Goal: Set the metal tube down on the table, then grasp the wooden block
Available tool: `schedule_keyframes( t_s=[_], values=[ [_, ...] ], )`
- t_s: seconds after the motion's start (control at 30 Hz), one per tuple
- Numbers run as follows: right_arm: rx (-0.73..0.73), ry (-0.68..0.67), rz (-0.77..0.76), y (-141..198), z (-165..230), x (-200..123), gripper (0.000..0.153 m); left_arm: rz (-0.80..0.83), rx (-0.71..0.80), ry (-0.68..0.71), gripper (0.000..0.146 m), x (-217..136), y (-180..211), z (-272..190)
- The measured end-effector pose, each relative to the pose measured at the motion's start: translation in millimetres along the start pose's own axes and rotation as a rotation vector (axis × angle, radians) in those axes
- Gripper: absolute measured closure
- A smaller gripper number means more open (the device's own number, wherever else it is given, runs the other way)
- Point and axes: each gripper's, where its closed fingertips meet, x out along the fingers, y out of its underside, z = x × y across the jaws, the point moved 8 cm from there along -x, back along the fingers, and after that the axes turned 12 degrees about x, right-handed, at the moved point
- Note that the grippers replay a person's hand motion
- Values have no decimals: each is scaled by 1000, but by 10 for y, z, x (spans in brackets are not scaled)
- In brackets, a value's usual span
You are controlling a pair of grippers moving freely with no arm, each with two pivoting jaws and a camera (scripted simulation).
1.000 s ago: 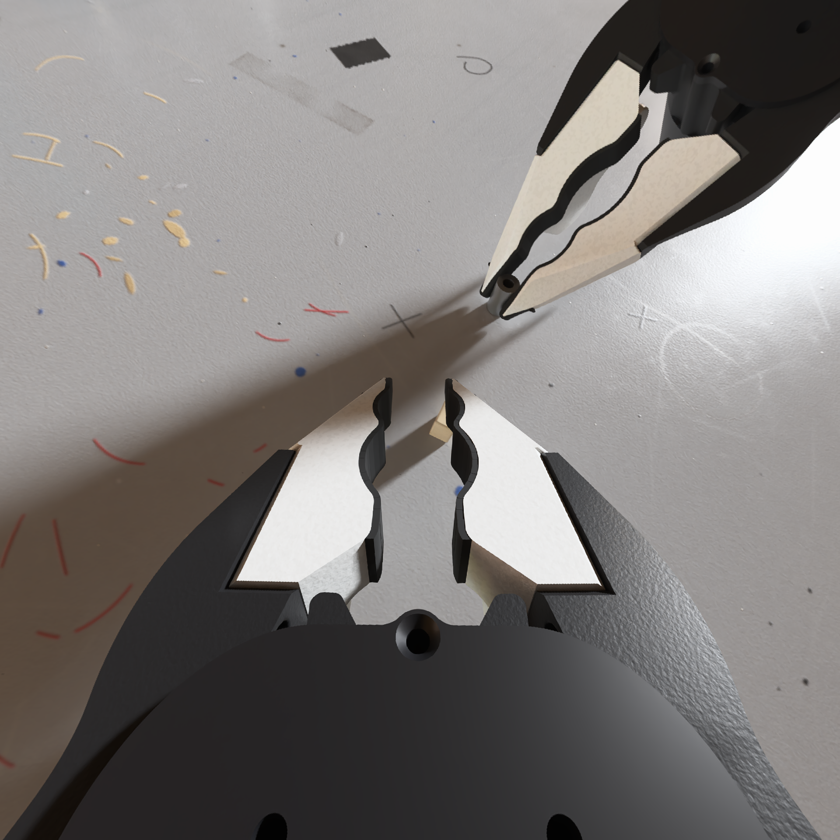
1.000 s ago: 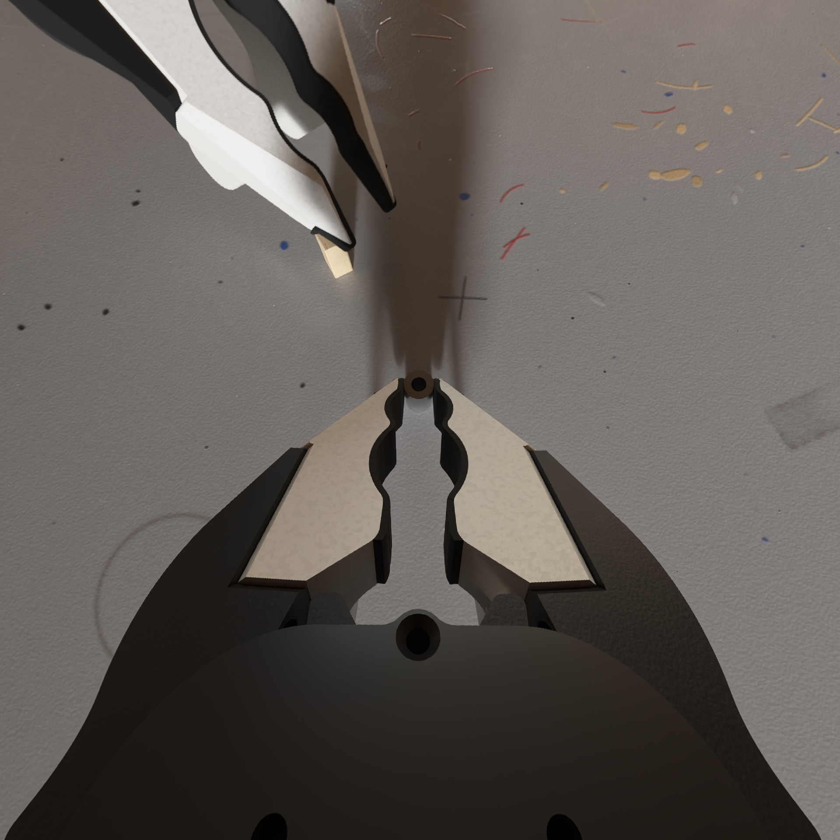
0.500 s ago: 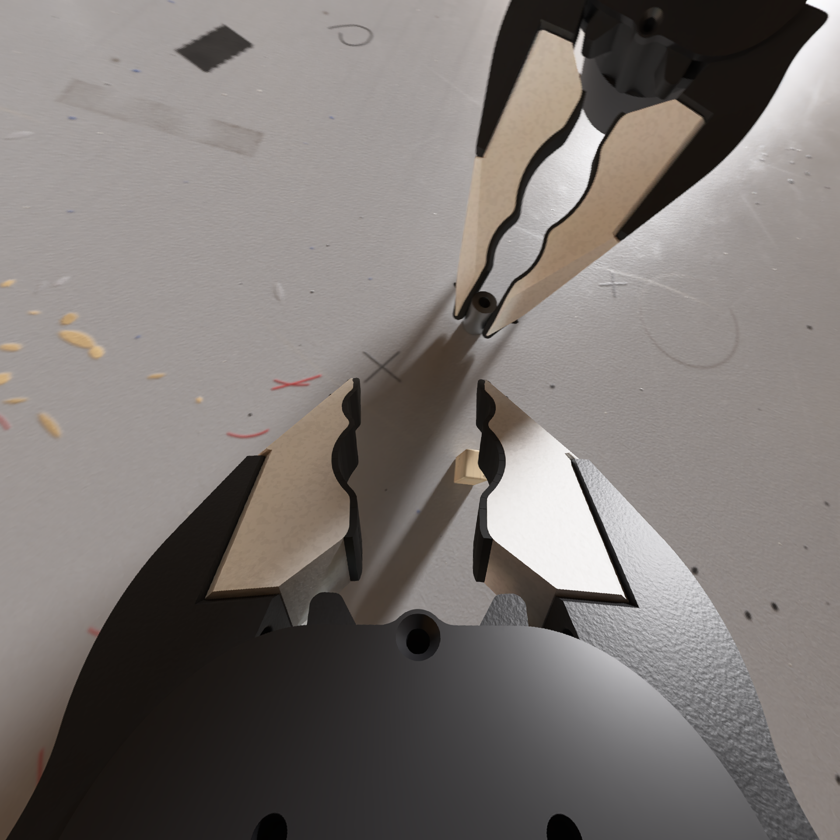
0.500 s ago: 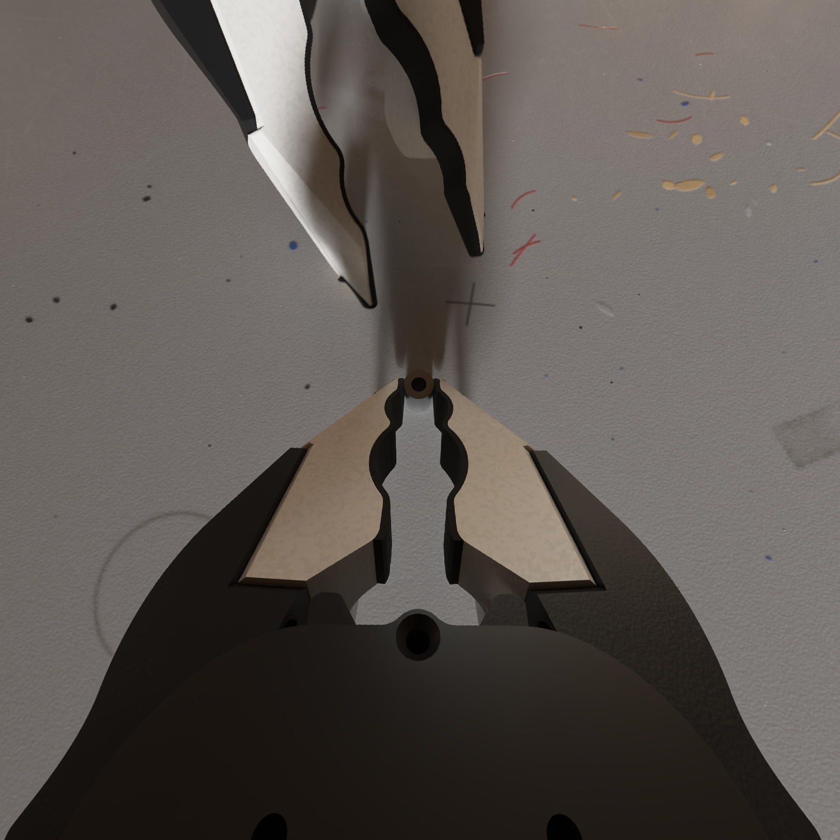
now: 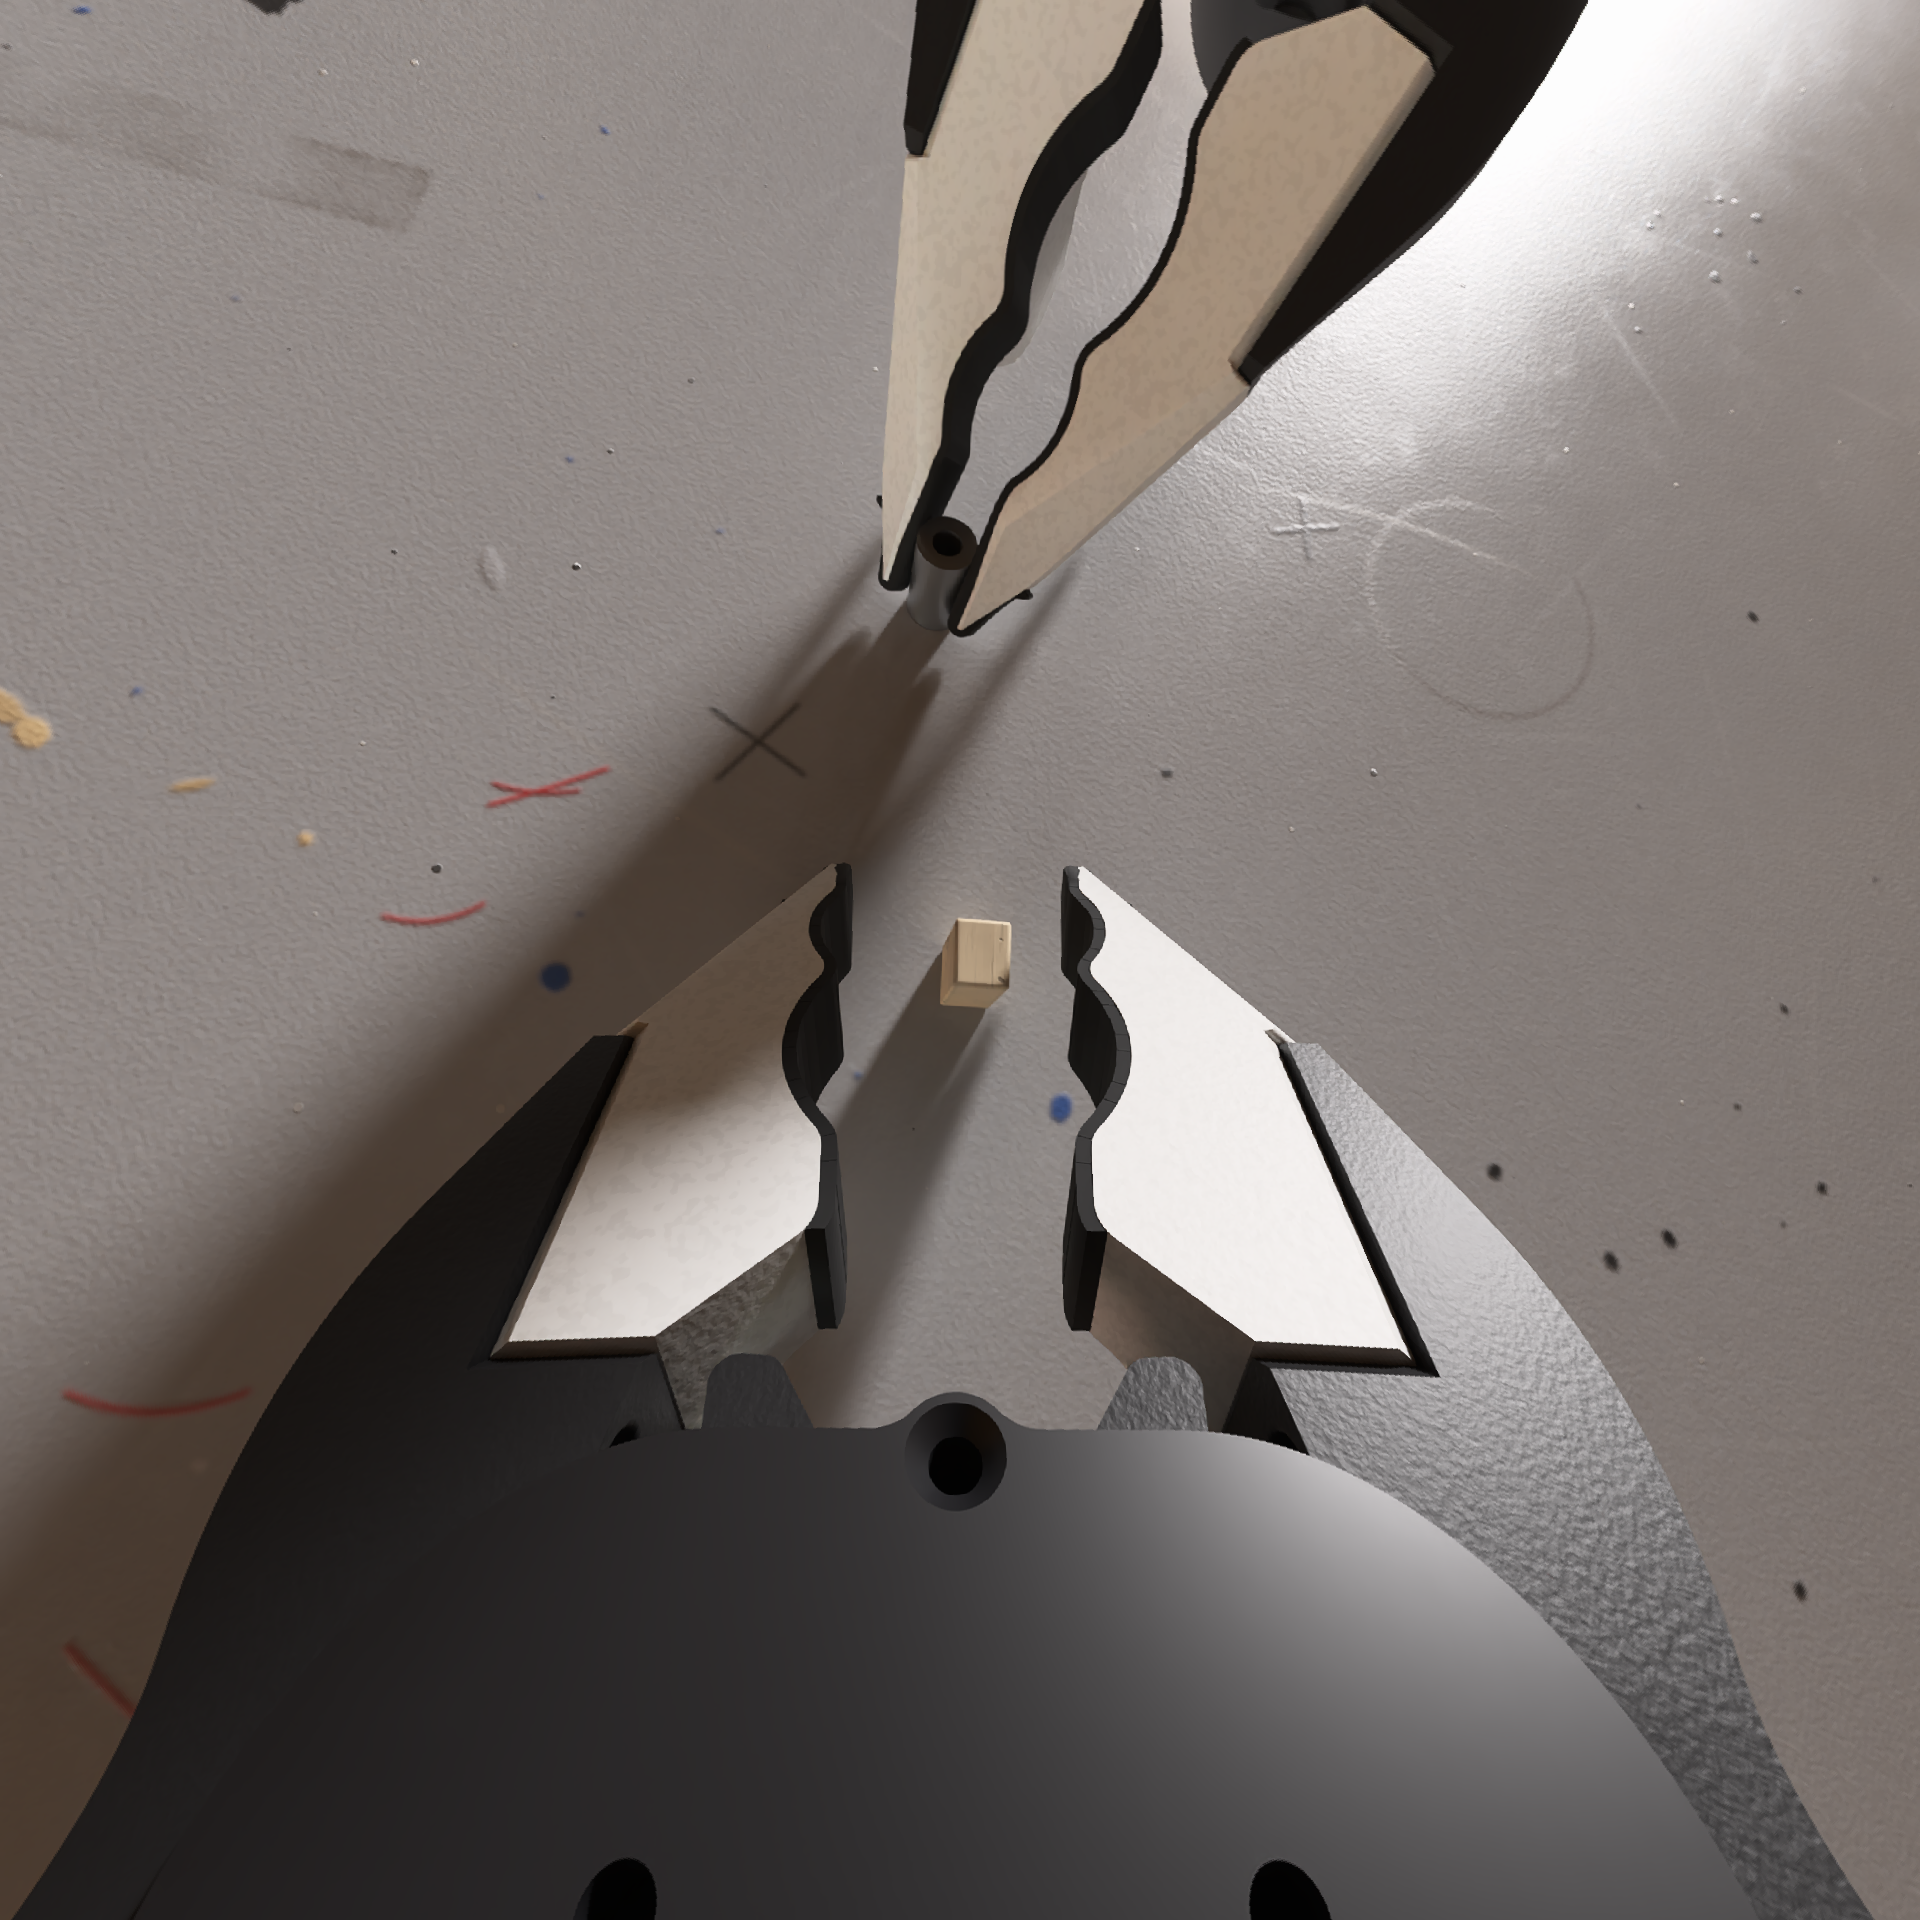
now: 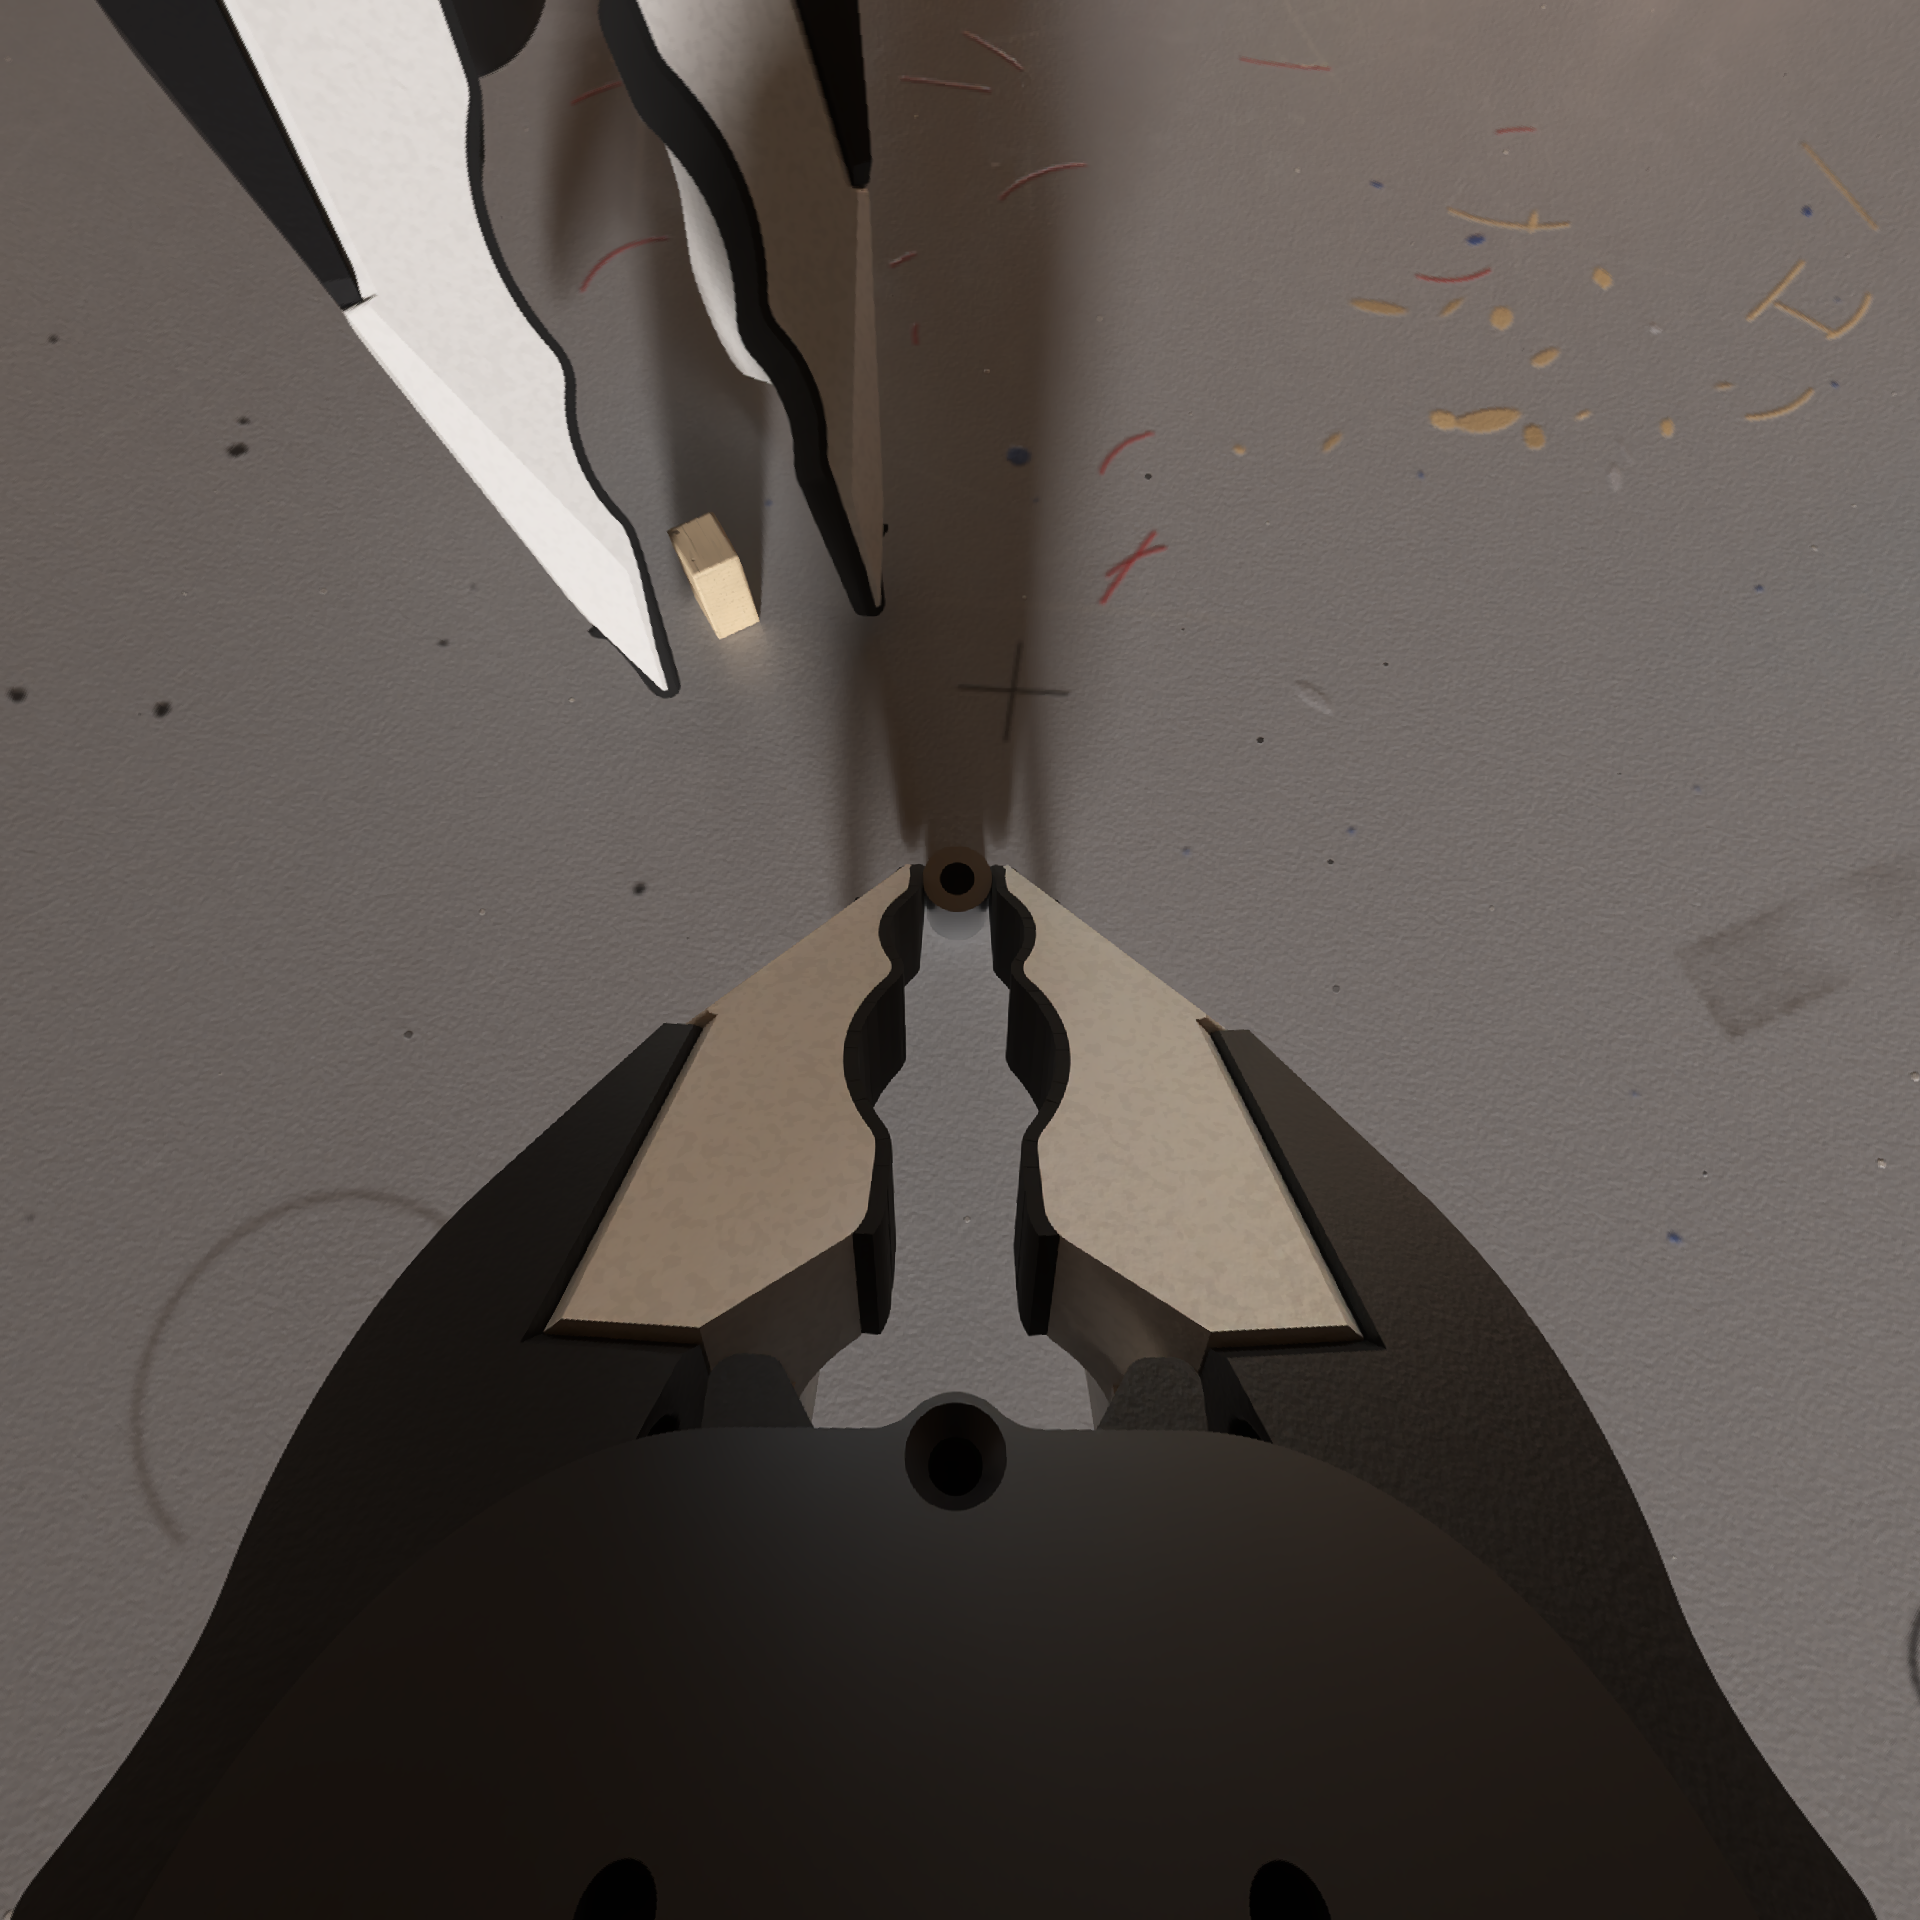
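Observation:
A small pale wooden block (image 5: 977, 962) lies on the grey table between the open fingers of my left gripper (image 5: 954, 883), which points down over it without touching. In the right wrist view the block (image 6: 717, 576) sits between the left gripper's tips (image 6: 769, 652). My right gripper (image 6: 956, 883) is shut on a short upright metal tube (image 6: 956, 881), held at the fingertips, its lower end at or near the table. In the left wrist view the right gripper (image 5: 935, 603) and the tube (image 5: 940, 566) show just beyond the block.
The grey table (image 5: 1558, 935) bears a pencilled cross (image 5: 761, 740), a faint circle (image 5: 1481, 613), red strokes (image 5: 545, 787), tan splashes (image 6: 1475, 420) and dark specks. A grey tape patch (image 6: 1766, 961) lies to the right.
My left gripper has swung round and opened wider, so the block now lies centred between its fingers instead of behind the right finger. The right gripper still holds the tube, unmoved.

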Motion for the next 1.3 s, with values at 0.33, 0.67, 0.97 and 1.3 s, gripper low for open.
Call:
schedule_keyframes(
  t_s=[0.33, 0.67, 0.97, 1.3],
  values=[
    [-2, 3, -1, -1, -1, 1, 141, -31, -8, 13, 112, -55, 33, -2],
    [26, -78, -39, -7, -9, -60, 127, -44, -27, 27, 107, -102, 69, 1],
    [-25, -131, 17, 20, 61, -22, 110, -29, -15, 51, 104, -91, 78, -20],
    [-49, -114, -4, -7, 85, -12, 107, -16, -3, 55, 116, -88, 89, -38]
  ],
)
